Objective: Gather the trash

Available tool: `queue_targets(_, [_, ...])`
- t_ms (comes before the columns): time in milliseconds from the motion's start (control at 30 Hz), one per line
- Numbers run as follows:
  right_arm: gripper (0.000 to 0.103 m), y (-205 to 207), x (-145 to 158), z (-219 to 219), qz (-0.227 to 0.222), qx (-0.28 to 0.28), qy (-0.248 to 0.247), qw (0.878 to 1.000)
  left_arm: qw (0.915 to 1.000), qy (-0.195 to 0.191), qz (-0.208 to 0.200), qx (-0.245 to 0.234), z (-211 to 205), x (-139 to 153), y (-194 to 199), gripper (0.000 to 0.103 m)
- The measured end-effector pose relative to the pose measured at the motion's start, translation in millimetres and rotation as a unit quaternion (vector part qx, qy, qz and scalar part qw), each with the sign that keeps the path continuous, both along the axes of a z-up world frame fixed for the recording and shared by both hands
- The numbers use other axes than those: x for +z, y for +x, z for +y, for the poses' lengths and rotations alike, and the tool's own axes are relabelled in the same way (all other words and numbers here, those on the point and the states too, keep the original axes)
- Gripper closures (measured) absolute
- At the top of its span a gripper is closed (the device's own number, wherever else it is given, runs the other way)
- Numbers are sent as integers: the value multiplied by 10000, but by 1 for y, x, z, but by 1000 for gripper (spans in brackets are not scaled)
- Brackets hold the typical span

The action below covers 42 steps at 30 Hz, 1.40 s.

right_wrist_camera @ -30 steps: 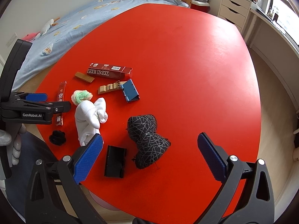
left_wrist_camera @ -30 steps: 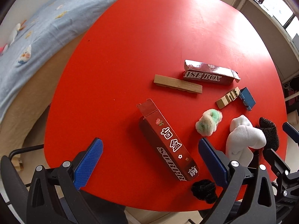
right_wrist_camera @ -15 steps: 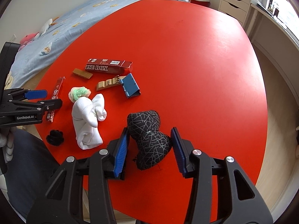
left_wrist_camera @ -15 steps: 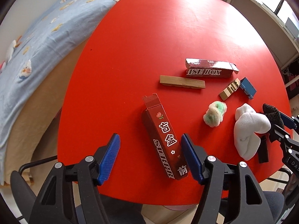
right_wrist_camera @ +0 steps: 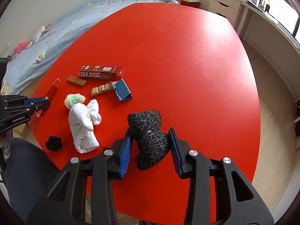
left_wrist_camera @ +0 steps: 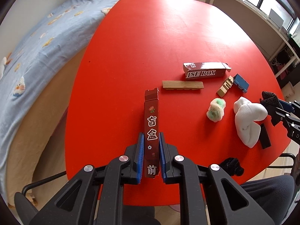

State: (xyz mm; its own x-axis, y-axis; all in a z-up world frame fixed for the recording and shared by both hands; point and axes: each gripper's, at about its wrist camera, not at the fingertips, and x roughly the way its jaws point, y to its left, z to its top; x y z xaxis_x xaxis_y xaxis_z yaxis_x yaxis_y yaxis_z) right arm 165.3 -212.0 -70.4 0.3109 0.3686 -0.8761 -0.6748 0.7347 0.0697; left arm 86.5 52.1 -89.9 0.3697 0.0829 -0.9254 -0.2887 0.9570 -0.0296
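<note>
My left gripper [left_wrist_camera: 151,136] is shut on the near end of a long dark red carton [left_wrist_camera: 151,123] that lies on the red table [left_wrist_camera: 150,37]; the carton also shows in the right wrist view [right_wrist_camera: 51,91]. My right gripper [right_wrist_camera: 150,134] is closed on a black patterned sock bundle [right_wrist_camera: 150,136], its blue pads touching both sides. A second red carton marked "ISE BOX" [left_wrist_camera: 204,70] lies further out. A white sock bundle [right_wrist_camera: 84,125], a green-white fluffy ball [right_wrist_camera: 75,99] and a black scrunchie [right_wrist_camera: 53,143] lie between the grippers.
A flat wooden piece [left_wrist_camera: 182,85], a notched wooden piece [right_wrist_camera: 101,91], a blue clip-like box [right_wrist_camera: 121,91] and a flat black item [left_wrist_camera: 265,138] lie on the table. A bed with a blue cover [left_wrist_camera: 37,43] stands left; drawers [right_wrist_camera: 225,5] stand behind.
Both grippers moved down and forward and closed: the left onto the long red carton, the right onto the black sock bundle. The carton now points straight away from the left gripper.
</note>
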Motion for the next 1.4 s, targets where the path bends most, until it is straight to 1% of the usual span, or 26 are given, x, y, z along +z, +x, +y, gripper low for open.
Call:
queue_targets(200, [65,-8,16,-8,-143,-114,137,9997,9986,13,-410,-327,-4,13,-8,89])
queue_targets(267, [65,-13,24,-10,-201,-128,190,9995,9976,88,-521,-445,-6,20,-13,89])
queue_targets(533, [65,-45,54,-19,-484,-68,447,9978,9914,126,-1000,-835,-21,47,-38,89])
queue_targets(733, [65,-75,68,-33,-628,-12,589,9963,9869,-38,-1251,-1021,-26,61,-60,89])
queue_targets(933, [65,-104,73,-46,-685,49,699,9952,9814,-117,-1422,-1287,-39,74,-83,89])
queue_targets(1100, [65,-128,76,-56,-655,99,813,9945,9738,-215,-1604,-1599,-53,83,-101,89])
queue_targets(1267, [64,-155,75,-61,-613,222,829,9944,9683,-203,-1659,-1858,-68,86,-117,89])
queue_targets(1400, [64,-175,68,-64,-536,312,761,9952,9665,-244,-1577,-2011,-78,80,-128,89])
